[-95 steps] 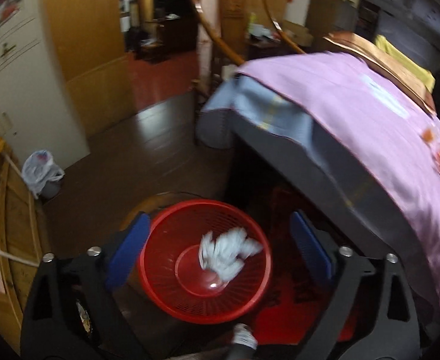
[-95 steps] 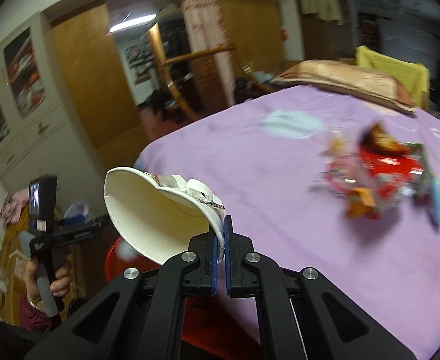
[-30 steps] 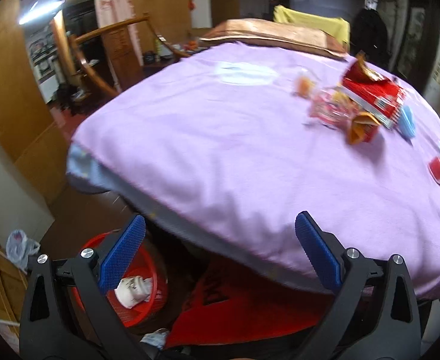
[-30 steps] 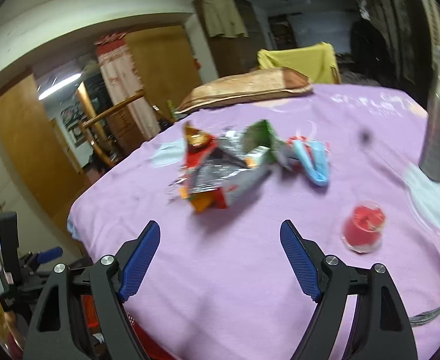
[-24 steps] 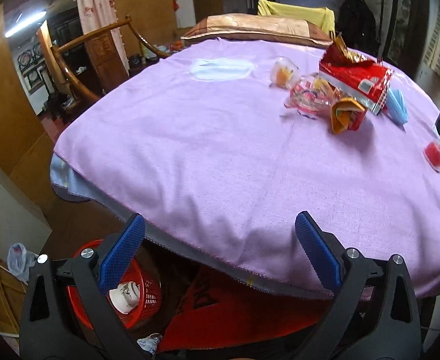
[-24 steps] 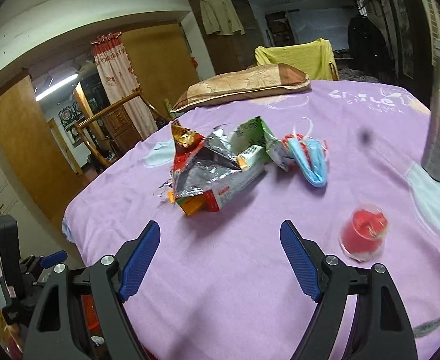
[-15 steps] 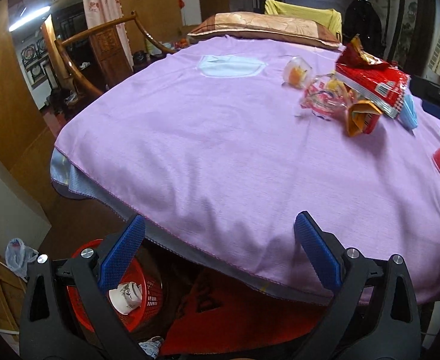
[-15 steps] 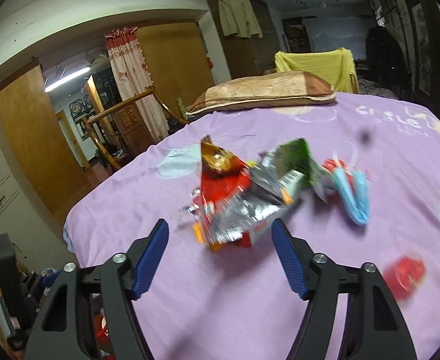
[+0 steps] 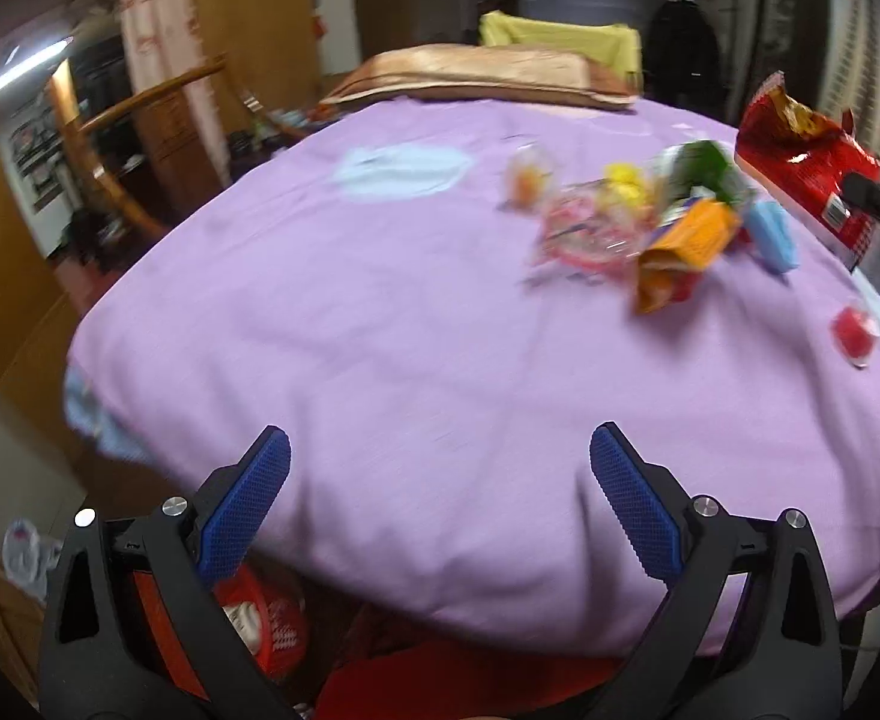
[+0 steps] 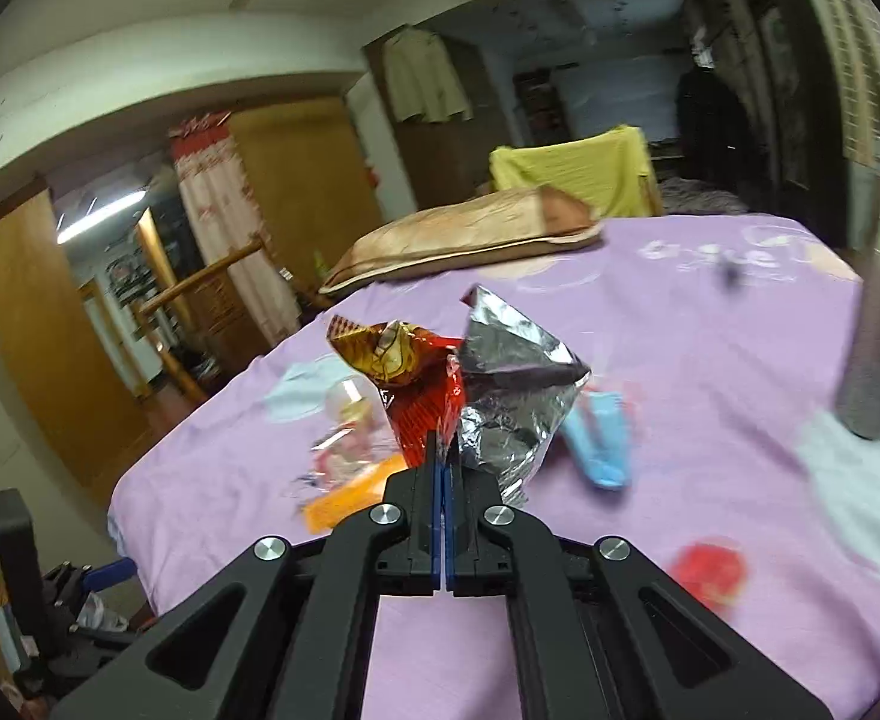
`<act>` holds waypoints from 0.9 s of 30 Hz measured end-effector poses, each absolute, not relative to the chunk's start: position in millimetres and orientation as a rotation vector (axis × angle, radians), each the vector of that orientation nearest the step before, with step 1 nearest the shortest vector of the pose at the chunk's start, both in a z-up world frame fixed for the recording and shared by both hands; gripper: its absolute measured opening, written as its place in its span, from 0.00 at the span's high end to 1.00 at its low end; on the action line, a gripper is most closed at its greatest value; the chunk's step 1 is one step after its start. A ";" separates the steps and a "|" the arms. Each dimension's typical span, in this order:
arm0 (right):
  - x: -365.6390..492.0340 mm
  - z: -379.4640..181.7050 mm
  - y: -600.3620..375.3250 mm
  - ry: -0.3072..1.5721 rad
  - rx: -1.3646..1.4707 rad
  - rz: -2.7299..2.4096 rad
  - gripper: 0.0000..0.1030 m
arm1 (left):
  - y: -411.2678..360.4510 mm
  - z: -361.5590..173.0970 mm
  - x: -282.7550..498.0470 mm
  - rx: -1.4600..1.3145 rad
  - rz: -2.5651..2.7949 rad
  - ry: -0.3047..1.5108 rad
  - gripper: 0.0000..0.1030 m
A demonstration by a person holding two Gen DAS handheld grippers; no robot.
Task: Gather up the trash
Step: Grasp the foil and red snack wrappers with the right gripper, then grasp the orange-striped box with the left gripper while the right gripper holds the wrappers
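The right gripper (image 10: 443, 462) sits at the lower centre of its own view, its blue pads pressed together on the bottom edge of a red snack bag (image 10: 422, 384) whose torn silver lining flares open above. Its jaws have just been closing, and the bag's thin foil is what lies between them. In the left wrist view the same bag (image 9: 800, 156) shows at the upper right, lifted clear of the purple bedspread (image 9: 380, 330).

The left gripper (image 9: 440, 480) hangs at the bottom of its view with its jaws spread wide and nothing between them. Below it, in the lower left corner, part of a red basket (image 9: 272, 618) peeks out from under the bed's edge — that looks like the place for trash.

More litter lies on the spread near mid-frame: an orange packet (image 9: 686, 246), a blue face mask (image 10: 602, 444) and a small red cup (image 10: 707, 570).

To do this step well, I would keep the pinch firm — foil slips easily — carry the bag low and steady toward the basket, and let go only once it is well over the rim.
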State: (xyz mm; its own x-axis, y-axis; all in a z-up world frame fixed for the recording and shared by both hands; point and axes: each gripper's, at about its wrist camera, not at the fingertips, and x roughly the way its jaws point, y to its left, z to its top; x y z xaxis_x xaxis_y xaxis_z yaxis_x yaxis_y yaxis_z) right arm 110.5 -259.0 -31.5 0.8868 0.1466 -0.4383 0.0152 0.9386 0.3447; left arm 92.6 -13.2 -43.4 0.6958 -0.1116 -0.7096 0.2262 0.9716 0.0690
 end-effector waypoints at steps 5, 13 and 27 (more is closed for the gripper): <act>89.2 -43.3 -288.6 0.485 0.395 0.024 0.99 | -55.3 -35.6 105.7 0.192 -0.290 0.740 0.07; 82.9 -54.9 -307.0 0.492 0.436 0.031 0.99 | -117.8 -35.5 144.8 0.294 -0.379 0.716 0.07; 82.8 -64.3 -328.0 0.499 0.492 0.023 0.98 | -166.1 -50.3 125.3 0.228 -0.844 0.849 0.07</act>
State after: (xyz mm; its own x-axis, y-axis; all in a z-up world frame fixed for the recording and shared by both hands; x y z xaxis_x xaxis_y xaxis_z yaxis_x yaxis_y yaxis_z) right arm 82.8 -328.0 -64.3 0.8804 0.1391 -0.4533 0.0965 0.8835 0.4585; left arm 125.3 -166.1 -50.3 0.3677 -0.5647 -0.7389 0.7357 0.6627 -0.1403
